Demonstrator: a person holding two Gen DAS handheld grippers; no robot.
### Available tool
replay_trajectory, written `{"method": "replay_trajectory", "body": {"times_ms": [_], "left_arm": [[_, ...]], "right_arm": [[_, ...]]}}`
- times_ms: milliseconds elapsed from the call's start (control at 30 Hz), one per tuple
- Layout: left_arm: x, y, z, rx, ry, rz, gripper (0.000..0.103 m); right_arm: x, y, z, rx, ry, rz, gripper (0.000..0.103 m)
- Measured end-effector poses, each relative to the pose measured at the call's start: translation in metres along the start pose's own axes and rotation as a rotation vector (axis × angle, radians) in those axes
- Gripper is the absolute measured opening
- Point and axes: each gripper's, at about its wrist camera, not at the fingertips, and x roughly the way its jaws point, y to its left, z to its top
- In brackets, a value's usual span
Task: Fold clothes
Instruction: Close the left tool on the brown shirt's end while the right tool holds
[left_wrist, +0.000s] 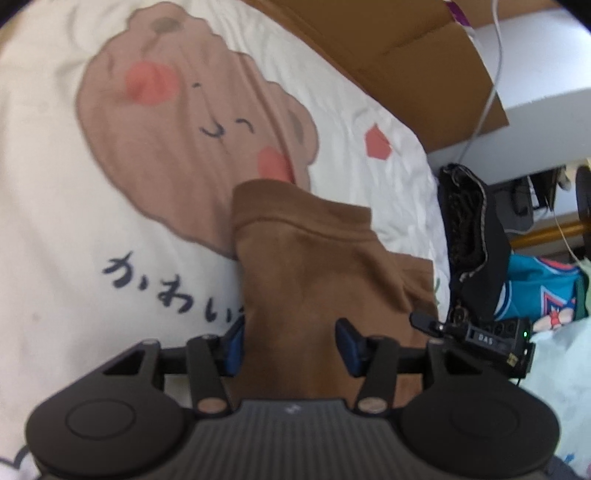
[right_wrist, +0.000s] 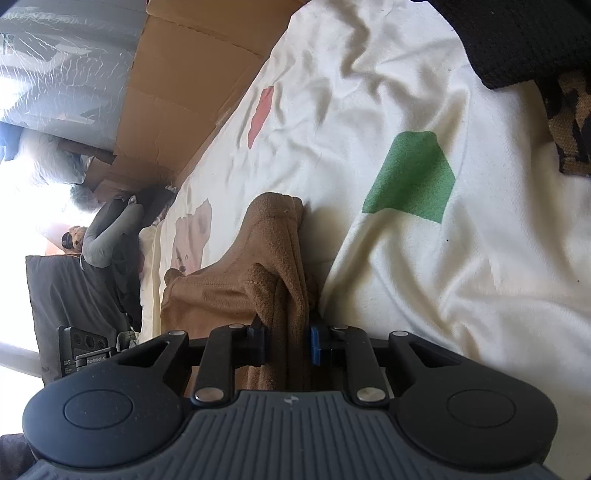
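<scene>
A brown garment (left_wrist: 314, 266) lies on a cream bedsheet (left_wrist: 55, 184) printed with a large brown bear face (left_wrist: 177, 122), pink cheeks and dark Japanese lettering. In the left wrist view the garment's hemmed edge sits across the lower part of the bear print, and the cloth runs down toward the camera between the fingers of the left gripper (left_wrist: 291, 347). The blue pads (left_wrist: 347, 347) stand apart with the brown fabric filling the gap; the left pad touches the cloth edge, but the picture does not settle whether both pads press on it. Just beside that gripper on the right, a black device with a small green light (left_wrist: 491, 336) shows.

In the right wrist view the same garment (right_wrist: 273, 266) is bunched into upright folds, and the right gripper (right_wrist: 288, 345) has its jaws closed on that bundle, blue pads against the cloth on both sides. A green patch (right_wrist: 410, 177) printed on the sheet lies right of the garment, a pink patch (right_wrist: 260, 114) farther up.

A cardboard box (right_wrist: 192, 81) runs along the far edge of the bed. A black knitted garment (left_wrist: 469, 236) hangs at the bed's right edge, with teal clothing (left_wrist: 543, 288) beyond it.
</scene>
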Motion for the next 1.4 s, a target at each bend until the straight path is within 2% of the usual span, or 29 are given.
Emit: {"method": "replay_trajectory", "body": {"times_ms": [67,100,267,467,533,600,700,800,1000,1133,1400], "left_arm": [[0.003,0.004,0.004,-0.025,-0.008,-0.031,0.051],[0.004,0.007,0.007,-0.035,-0.012,-0.043,0.045],[0.008,0.007,0.018,-0.022,0.003,-0.034,0.031],[0.011,0.000,0.015,0.044,0.018,-0.008,0.032],[0.012,0.000,0.016,0.029,0.017,-0.007,0.030],[0.013,-0.003,0.015,0.037,0.014,0.019,0.022],[0.014,-0.007,0.014,0.022,0.010,0.052,0.013],[0.016,-0.017,0.014,0.035,0.012,0.103,0.011],[0.016,-0.036,0.014,0.074,0.018,0.198,0.008],[0.012,-0.051,0.014,0.109,0.020,0.261,0.007],[-0.018,-0.082,0.002,0.076,-0.047,0.312,0.006]], "right_arm": [[0.000,-0.001,0.000,0.006,-0.003,0.005,0.026],[0.000,-0.003,-0.001,0.006,-0.003,0.006,0.026],[0.000,-0.006,-0.001,-0.002,0.002,0.000,0.025],[0.005,-0.001,0.004,0.010,0.021,-0.026,0.026],[0.007,0.003,0.005,-0.013,0.032,-0.040,0.026],[0.009,0.005,0.008,-0.016,0.040,-0.048,0.025],[0.011,0.013,0.008,-0.075,0.046,-0.097,0.022],[0.012,0.022,0.008,-0.077,0.045,-0.135,0.016],[0.013,0.038,0.004,-0.101,0.035,-0.219,0.015],[0.019,0.059,0.005,-0.119,0.041,-0.310,0.014],[0.010,0.113,-0.003,-0.193,0.036,-0.460,0.013]]}}
